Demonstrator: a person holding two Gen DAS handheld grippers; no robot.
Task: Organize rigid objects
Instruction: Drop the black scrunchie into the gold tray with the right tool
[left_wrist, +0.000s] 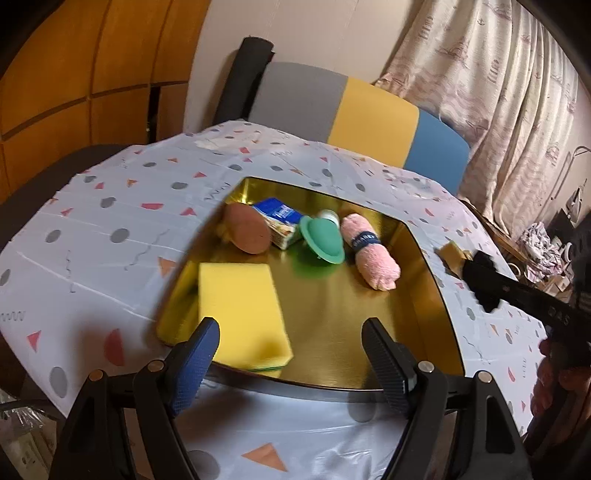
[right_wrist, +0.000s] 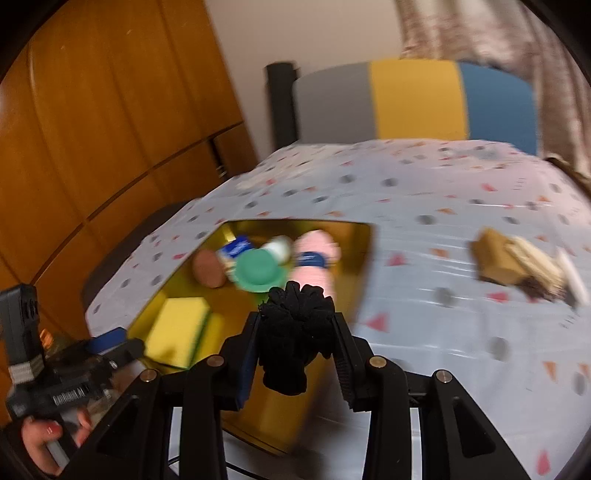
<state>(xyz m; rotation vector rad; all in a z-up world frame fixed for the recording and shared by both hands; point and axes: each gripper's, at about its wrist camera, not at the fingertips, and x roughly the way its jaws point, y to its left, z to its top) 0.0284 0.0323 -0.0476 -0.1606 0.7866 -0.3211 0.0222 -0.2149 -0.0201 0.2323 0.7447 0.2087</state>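
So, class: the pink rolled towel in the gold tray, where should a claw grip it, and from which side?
Grip the pink rolled towel across its middle, at the dark band, coming from above. It lies flat in the gold tray, long sides clear.

A patterned tablecloth (left_wrist: 110, 258) covered the table. Behind it stood a chair (left_wrist: 369, 110) with a grey, yellow and blue back. A wooden wardrobe (right_wrist: 92, 129) filled the left, a curtain (left_wrist: 498, 92) the right, with what looked like clutter (left_wrist: 546, 240) below it
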